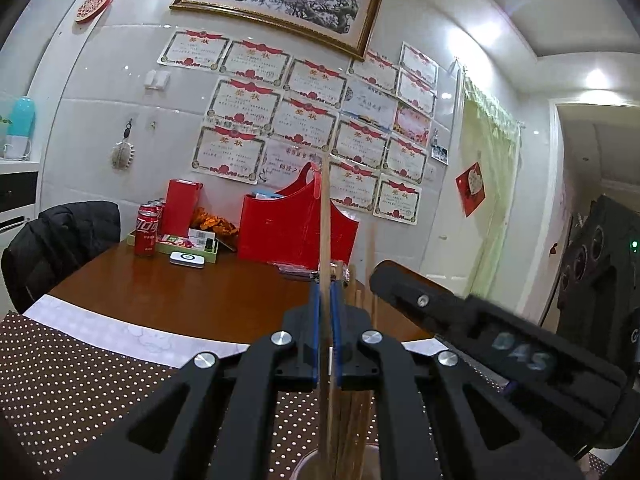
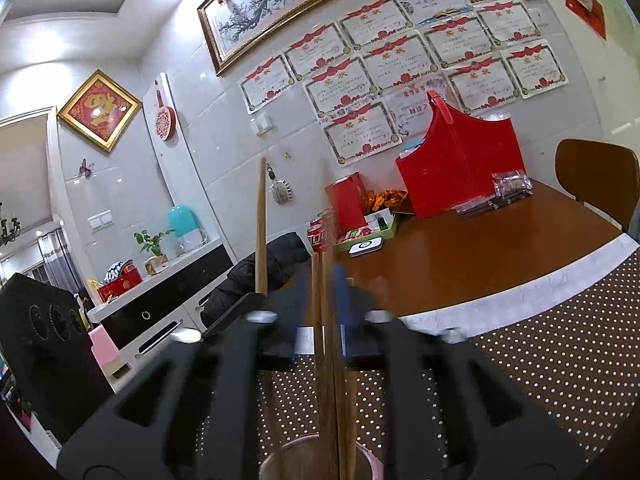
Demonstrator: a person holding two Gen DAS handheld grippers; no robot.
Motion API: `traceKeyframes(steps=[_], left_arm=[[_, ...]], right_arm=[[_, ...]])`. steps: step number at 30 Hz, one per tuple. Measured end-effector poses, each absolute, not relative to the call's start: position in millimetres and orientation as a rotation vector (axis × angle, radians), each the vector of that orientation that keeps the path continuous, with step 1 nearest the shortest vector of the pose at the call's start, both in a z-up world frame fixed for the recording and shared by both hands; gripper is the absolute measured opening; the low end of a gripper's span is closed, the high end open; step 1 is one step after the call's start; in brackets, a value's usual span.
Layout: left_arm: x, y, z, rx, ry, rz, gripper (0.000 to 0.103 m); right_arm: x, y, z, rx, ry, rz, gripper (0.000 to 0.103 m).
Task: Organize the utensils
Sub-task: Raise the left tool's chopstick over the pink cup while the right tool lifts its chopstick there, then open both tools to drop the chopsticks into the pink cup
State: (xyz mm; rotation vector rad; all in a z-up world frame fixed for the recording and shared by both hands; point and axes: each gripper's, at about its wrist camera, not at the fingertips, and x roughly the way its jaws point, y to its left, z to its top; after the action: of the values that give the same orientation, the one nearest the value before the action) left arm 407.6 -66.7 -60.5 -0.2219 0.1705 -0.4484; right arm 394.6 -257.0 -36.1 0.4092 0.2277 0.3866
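My left gripper (image 1: 325, 292) is shut on a wooden chopstick (image 1: 325, 216) that stands upright, its lower end in a clear cup (image 1: 312, 460) at the bottom edge. Several more chopsticks (image 1: 356, 404) stand in that cup. My right gripper (image 2: 329, 280) is blurred and shut on a chopstick (image 2: 329, 344) that also reaches down into the cup (image 2: 288, 456). In the right wrist view the left gripper's chopstick (image 2: 261, 228) rises to the left. The right gripper shows in the left wrist view (image 1: 480, 320) at the right.
The cup stands on a brown dotted mat (image 1: 80, 380) on a wooden table (image 1: 200, 292). At the back are a red basket (image 1: 296, 228), cola cans (image 1: 146, 230), a red box (image 1: 182, 206), a green tray (image 1: 176, 246). A jacket-draped chair (image 1: 60, 240) stands left; a wooden chair (image 2: 596, 176) right.
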Motion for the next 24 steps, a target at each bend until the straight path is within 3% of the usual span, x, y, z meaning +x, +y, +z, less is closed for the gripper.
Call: traceKeyframes(steps=[1,3,6,9,12,24], left_arm=[[408,-66,-59,-0.224,0.17,-0.448,0.018],[405,-62,-56,-0.232,0.161,-0.437,0.043],[402,-57,-51,-0.244,0.149,-0.438,0.056],[397,-50,-41,-0.255,0.129,-0.415,0.076],[390,-51,-29,-0.237,0.135,-0.395,0.084],[312,-58,24,-0.048,0.206,-0.215,0.089]], right_arm=[[392,-259,-35,0.419,0.219,0.385,0.076],[387,-263,-32,0.432,0.191,0.376,0.076],[380,-270,-24,0.444,0.17,0.367,0.092],[372,-279,-17,0.467,0.146,0.344,0.097],[368,-287,-6,0.476,0.142,0.32,0.097],[320,-291,42,0.431,0.163,0.297,0.097]])
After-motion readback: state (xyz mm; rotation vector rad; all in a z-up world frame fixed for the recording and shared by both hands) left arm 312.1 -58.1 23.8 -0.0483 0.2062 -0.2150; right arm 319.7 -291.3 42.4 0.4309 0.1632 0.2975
